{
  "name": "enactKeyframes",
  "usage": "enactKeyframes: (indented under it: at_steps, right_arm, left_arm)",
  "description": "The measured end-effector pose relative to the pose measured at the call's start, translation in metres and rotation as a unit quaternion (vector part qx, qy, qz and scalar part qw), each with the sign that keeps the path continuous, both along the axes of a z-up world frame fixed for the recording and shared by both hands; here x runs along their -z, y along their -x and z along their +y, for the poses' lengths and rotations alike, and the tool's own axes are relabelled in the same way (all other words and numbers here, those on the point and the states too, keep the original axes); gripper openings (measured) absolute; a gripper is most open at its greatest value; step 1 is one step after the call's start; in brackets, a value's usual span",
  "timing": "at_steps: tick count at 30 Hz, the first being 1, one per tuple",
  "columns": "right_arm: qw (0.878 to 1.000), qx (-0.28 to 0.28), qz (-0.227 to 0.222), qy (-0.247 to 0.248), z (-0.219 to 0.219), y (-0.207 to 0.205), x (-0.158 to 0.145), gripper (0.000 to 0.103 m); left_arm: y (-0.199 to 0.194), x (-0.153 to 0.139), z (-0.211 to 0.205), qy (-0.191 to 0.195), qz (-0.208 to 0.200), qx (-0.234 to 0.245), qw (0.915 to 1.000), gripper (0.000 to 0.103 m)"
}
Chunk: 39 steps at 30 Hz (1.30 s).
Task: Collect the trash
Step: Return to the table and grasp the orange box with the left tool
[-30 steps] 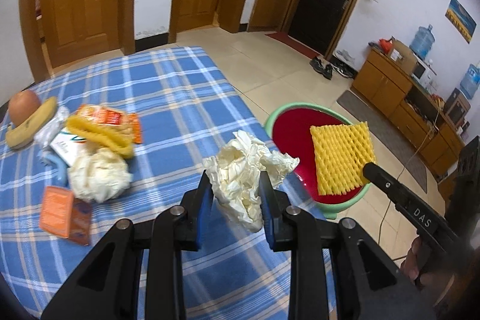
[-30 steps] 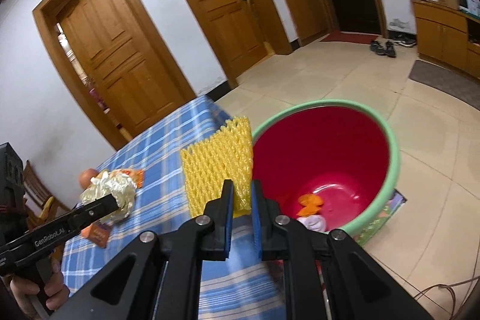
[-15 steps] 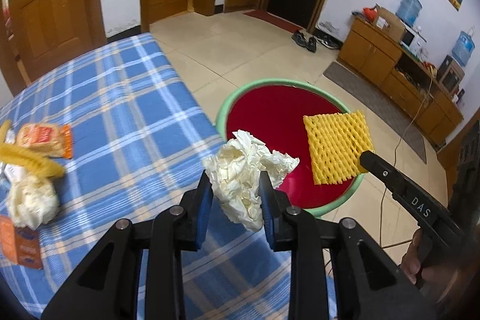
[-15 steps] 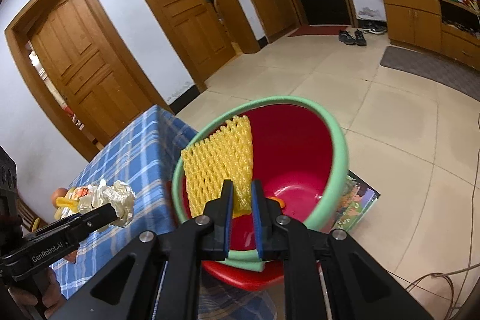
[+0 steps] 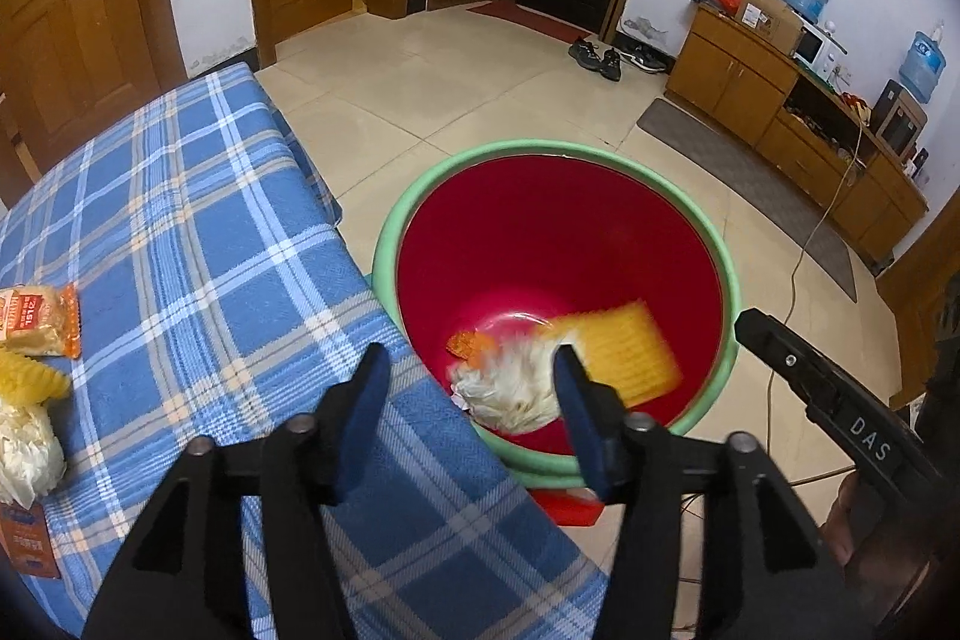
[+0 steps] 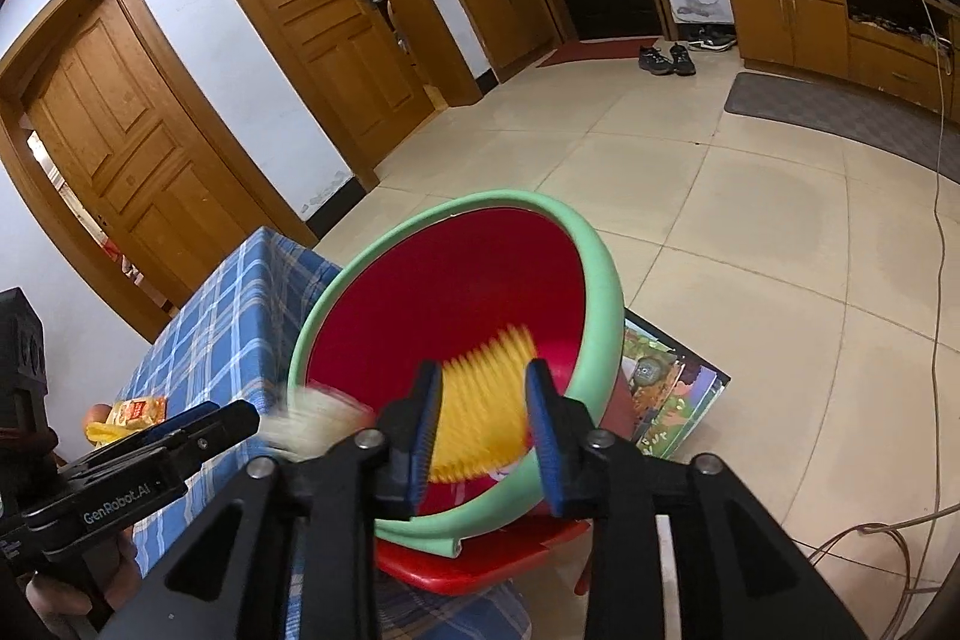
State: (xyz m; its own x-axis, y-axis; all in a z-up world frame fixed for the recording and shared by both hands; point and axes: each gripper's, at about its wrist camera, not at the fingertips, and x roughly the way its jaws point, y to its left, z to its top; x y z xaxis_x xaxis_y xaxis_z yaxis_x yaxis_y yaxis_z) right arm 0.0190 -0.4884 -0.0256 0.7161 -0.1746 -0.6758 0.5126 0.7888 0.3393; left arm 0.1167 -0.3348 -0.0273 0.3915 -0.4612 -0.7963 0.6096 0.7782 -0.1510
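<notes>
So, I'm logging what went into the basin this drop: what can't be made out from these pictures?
- White crumpled wad, left wrist view: motion-blurred; resting or still falling is unclear.
- Yellow foam net, right wrist view: blurred, partly behind the right gripper fingers.
- Orange scrap in the basin: too small to identify.
- Table trash at the left edge: cut off by the frame.
</notes>
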Motion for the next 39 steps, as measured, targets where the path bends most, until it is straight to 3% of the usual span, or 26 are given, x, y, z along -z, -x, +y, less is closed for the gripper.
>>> enactKeyframes:
  at_steps: [11, 25, 39]
  right_arm:
    - [1.0, -0.008, -0.005, 0.006, 0.004, 0.001, -0.005, 0.038]
    - [0.999, -0.041, -0.014, 0.011, 0.037, -0.001, -0.021, 0.064]
    - [0.995, -0.092, -0.014, 0.021, 0.083, -0.007, -0.032, 0.07]
  left_arm:
    - [0.0, -0.005, 0.017, 0.008, -0.001, -0.025, 0.9997, 0.061]
    - [0.015, -0.025, 0.069, 0.022, -0.014, -0.081, 0.9964, 0.063]
    - [0.019, -0.032, 0.139, 0.017, -0.029, -0.143, 0.9892, 0.063]
